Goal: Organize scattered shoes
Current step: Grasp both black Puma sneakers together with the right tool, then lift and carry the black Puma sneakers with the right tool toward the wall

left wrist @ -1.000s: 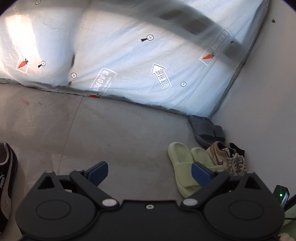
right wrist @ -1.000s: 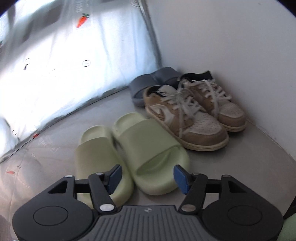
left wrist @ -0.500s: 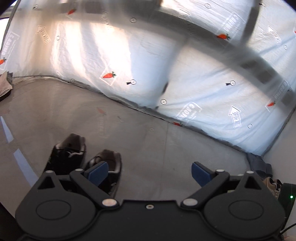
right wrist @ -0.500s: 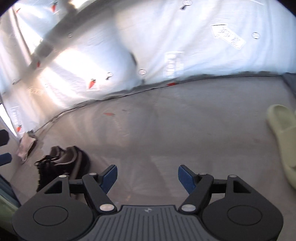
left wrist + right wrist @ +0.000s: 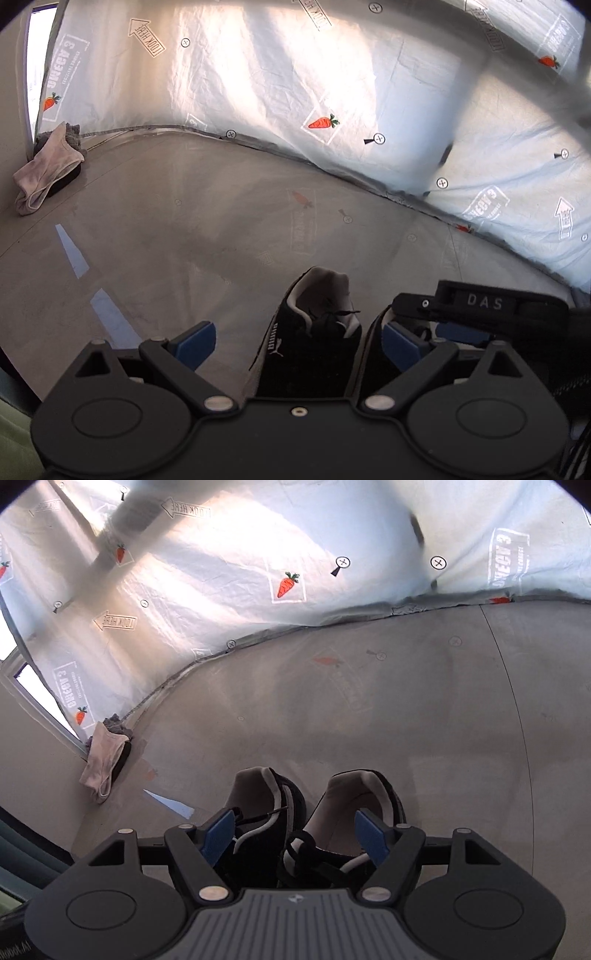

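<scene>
Scene: two hand-held grippers poised over a pair of black sneakers on a grey floor, a sunlit white tarp printed with carrots and arrows behind.
Left gripper (image 5: pixel 298 344): jaws spread wide with nothing pressed between the blue pads, filling the bottom of the left wrist view.
Left black sneaker (image 5: pixel 314 332): low in the centre of the left wrist view, between the spread fingers and touching neither pad; white lining at the heel and white logo lettering on its side.
Right black sneaker (image 5: pixel 373 339): just beside the first at lower right of the left wrist view, mostly hidden behind the left gripper's right finger.
Right gripper (image 5: pixel 295 832): jaws apart at a middling spread, gripping nothing; in the left wrist view (image 5: pixel 480 306) its black finger reaches in from the right edge over the second sneaker.
Sneaker pair, right wrist view: left shoe (image 5: pixel 266 805) and right shoe (image 5: pixel 354 805) sit side by side at bottom centre, heels away from the camera, each blue pad in front of one shoe; whether the pads touch cannot be told.
Tarp (image 5: pixel 332 74): across the top of both views, meeting the floor (image 5: pixel 369 720) along a curved seam.
Cloth (image 5: pixel 44 170): a pale crumpled rag at the left edge of the left wrist view, also at mid-left (image 5: pixel 103 764) of the right wrist view, well apart from the shoes.
Blue tape strips (image 5: pixel 72 251): on the floor at left.
</scene>
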### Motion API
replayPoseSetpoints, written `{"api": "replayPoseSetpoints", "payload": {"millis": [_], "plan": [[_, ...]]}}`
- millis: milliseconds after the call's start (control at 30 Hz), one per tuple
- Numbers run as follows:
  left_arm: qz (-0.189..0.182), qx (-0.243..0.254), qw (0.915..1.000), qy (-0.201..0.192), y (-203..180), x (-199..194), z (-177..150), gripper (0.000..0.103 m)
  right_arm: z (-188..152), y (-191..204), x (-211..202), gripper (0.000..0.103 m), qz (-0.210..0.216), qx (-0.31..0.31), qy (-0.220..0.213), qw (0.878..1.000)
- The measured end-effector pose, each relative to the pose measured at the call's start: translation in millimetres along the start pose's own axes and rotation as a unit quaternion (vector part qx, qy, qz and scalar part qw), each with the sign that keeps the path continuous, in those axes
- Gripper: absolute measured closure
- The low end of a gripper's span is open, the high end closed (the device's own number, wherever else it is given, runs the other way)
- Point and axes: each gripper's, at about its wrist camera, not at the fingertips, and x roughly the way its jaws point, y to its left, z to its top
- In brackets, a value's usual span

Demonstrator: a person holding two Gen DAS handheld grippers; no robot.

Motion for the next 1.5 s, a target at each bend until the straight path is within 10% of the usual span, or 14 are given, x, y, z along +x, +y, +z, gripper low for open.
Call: {"api": "replayPoseSetpoints", "payload": {"millis": [800,967,1033,1500], "plan": [[-0.090,-0.007,0.9901,0.108,26.7,85.9,-1.0,0.004,8.9,45.0,120.1,0.026,-0.180,-0.013,0.099,0.979],[-0.090,0.002,0.9901,0.108,23.0,84.7,-0.2,0.004,-6.2,47.8,118.2,0.034,-0.197,-0.050,0.046,0.978],[-0.076,0.013,0.9915,0.105,19.6,84.5,-1.3,0.004,-12.0,40.2,107.4,0.066,-0.187,-0.052,0.025,0.981],[-0.136,0.035,0.9887,0.051,-5.5,40.9,12.1,0.004,-32.0,3.5,8.9,0.070,-0.105,-0.004,-0.149,0.983]]}}
